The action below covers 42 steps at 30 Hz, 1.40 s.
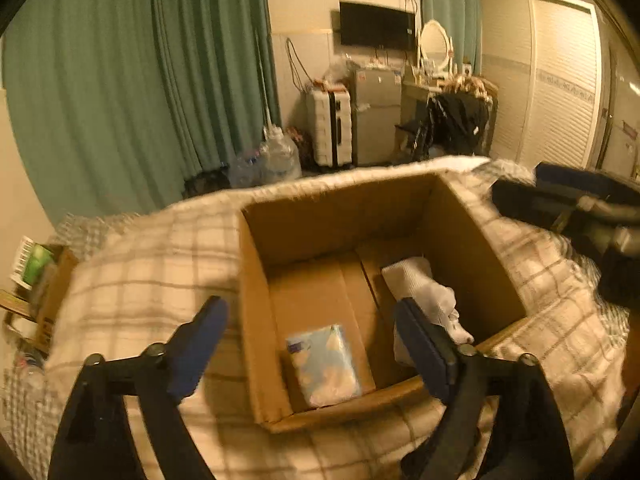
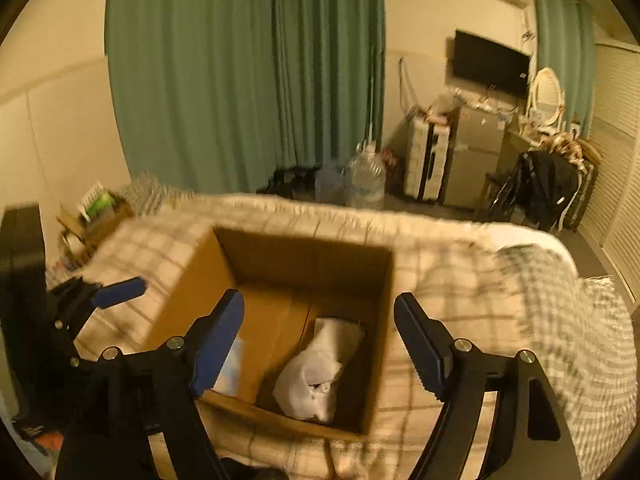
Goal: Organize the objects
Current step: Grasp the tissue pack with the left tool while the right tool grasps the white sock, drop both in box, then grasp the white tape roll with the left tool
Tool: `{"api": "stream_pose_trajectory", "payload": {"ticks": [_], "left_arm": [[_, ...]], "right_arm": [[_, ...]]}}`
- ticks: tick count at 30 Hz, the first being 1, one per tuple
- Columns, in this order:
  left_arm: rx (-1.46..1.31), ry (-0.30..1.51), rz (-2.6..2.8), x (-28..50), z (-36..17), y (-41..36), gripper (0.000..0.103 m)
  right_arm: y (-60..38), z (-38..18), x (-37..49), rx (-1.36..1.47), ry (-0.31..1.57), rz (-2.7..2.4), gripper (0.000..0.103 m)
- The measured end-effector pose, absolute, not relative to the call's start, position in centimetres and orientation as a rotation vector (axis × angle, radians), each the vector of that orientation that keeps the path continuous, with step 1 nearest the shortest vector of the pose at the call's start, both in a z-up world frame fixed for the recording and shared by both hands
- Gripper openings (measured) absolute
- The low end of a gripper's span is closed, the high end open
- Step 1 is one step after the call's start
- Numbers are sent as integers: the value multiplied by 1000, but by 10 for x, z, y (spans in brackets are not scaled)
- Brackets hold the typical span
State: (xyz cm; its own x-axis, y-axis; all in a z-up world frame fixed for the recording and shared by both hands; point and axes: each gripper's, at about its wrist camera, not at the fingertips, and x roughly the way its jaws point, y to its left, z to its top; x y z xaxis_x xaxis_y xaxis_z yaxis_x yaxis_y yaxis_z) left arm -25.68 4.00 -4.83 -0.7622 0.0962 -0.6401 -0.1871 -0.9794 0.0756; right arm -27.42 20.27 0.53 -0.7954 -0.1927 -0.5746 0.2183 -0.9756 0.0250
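Left gripper (image 1: 312,320), right gripper (image 2: 320,312): both spread wide, empty, above cardboard box (image 1: 460,216) on bed (image 1: 152,272). Box contents: tissue packet (image 1: 324,364), white cloth (image 2: 316,372).

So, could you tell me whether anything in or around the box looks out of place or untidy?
Nothing looks spilled or damaged. The cardboard box sits open on the plaid blanket. Inside, the light blue packet lies flat, while the white cloth beside it is loosely crumpled rather than folded. Both grippers are open and empty.
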Motion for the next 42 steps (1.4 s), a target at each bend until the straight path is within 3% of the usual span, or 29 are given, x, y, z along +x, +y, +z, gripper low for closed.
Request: {"api": "stream_pose_trajectory", "payload": {"ticks": [4,7,13,14,19,28,35,38,42], "left_arm": [[-967,161,2807,-218,-14,28,93],[-916,167,2833,-184,9,25,101],[-879,194,2836,-119,17,30,102],[-884,189,2838,-112,15,30,102],[-899,124,2880,-86,-7,34,103],[-1109,95,2816,-72,-94,45,103],[-1241,103,2724,-93,-127,55,103],[-1279,23,2697,-104,-132,49,83],[-1281,-64,2725,-102,-127,37,83]], "right_arm": [[204,51,-231,828,119,-2847,88],[204,76,-193,801,176,-2892,88],[200,89,-121,749,209,-2944,98],[200,86,-109,742,213,-2957,102],[201,53,-76,757,128,-2982,103],[208,-49,-91,990,128,-2997,103],[198,-69,-96,1041,171,-2939,103],[196,-71,-95,1045,187,-2940,102],[194,-67,-94,1029,179,-2954,102]]}}
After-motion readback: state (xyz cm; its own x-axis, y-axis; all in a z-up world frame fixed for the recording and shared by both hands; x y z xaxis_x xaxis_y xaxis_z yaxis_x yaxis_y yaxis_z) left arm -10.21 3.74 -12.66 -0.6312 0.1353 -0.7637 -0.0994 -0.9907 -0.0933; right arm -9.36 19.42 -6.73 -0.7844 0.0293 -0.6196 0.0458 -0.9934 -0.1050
